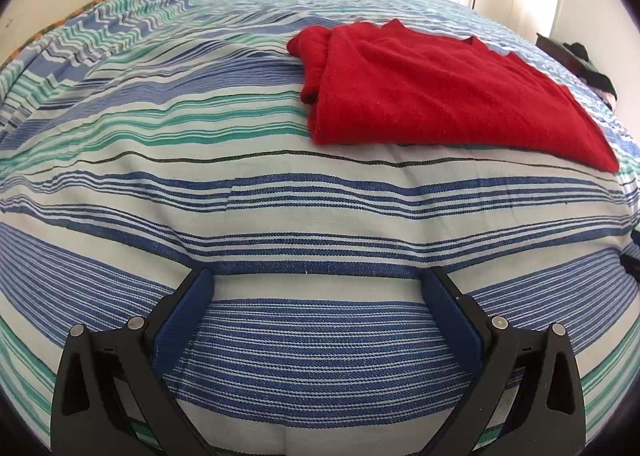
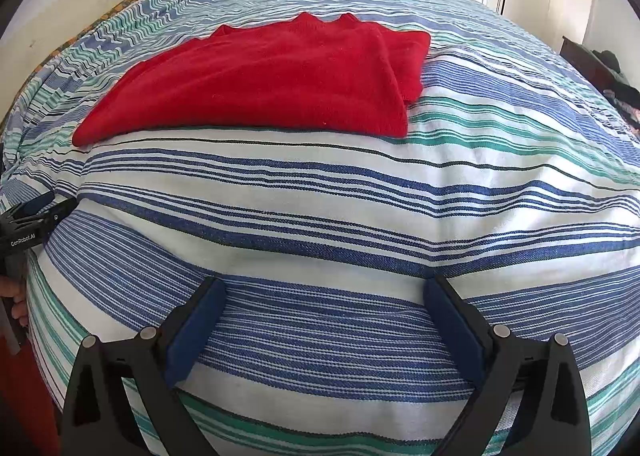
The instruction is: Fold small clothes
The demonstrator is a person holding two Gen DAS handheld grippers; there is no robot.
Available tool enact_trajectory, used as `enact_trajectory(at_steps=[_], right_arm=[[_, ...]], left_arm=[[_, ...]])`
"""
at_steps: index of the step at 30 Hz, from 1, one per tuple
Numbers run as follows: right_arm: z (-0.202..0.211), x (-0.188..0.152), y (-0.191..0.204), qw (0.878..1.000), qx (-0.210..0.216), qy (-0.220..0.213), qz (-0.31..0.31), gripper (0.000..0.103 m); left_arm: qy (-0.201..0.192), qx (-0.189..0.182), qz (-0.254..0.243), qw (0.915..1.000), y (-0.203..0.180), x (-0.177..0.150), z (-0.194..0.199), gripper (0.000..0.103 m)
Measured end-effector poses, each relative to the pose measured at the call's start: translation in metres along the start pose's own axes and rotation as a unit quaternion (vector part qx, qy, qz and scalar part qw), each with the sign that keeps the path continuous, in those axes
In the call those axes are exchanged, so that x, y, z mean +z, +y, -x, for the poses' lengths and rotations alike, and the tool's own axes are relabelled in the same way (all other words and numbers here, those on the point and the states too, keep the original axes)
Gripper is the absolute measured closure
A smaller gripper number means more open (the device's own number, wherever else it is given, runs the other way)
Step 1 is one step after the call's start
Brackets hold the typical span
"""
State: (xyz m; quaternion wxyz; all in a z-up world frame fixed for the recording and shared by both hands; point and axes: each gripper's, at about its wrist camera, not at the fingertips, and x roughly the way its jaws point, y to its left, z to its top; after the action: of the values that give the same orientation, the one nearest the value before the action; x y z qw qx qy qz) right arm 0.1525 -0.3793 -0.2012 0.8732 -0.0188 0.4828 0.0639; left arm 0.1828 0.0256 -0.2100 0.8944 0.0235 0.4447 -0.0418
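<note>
Sweater [image 1: 440, 91], red, partly folded, lies on bed [image 1: 280, 215] well ahead of both tongs. Left tongs [image 1: 318, 280] spread, empty; right tongs [image 2: 320, 288] likewise. Risk: pinching striped cover along with knit, dragging fold askew.

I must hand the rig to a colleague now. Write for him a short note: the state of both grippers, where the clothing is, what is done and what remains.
Left gripper: open, empty, low over the striped bedspread, short of the garment.
Right gripper: open, empty, also near the front of the bed.
Red sweater: lies folded on the bedspread ahead of both grippers, a sleeve tucked along one side; nothing touches it.
Done: the sweater looks at least partly folded.
Left: perhaps one more fold to make it compact. Dark clothes lie at the far right edge; whether they belong to the job is unclear.
</note>
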Motion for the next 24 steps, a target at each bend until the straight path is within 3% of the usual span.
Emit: enact_trajectory(at_steps=[8, 15, 24], right_arm=[[-0.004, 0.009, 0.001, 0.999, -0.004, 0.042, 0.003, 0.004], [-0.002, 0.003, -0.002, 1.0, 0.006, 0.019, 0.001, 0.003], [0.003, -0.004, -0.001, 1.0, -0.003, -0.003, 0.0, 0.003]], left_arm=[[0.013, 0.003, -0.006, 0.9999, -0.001, 0.001, -0.002, 0.001], [0.02, 0.006, -0.009, 0.9997, -0.002, 0.002, -0.002, 0.001], [0.064, -0.012, -0.025, 0.9975, 0.002, 0.011, -0.002, 0.001]])
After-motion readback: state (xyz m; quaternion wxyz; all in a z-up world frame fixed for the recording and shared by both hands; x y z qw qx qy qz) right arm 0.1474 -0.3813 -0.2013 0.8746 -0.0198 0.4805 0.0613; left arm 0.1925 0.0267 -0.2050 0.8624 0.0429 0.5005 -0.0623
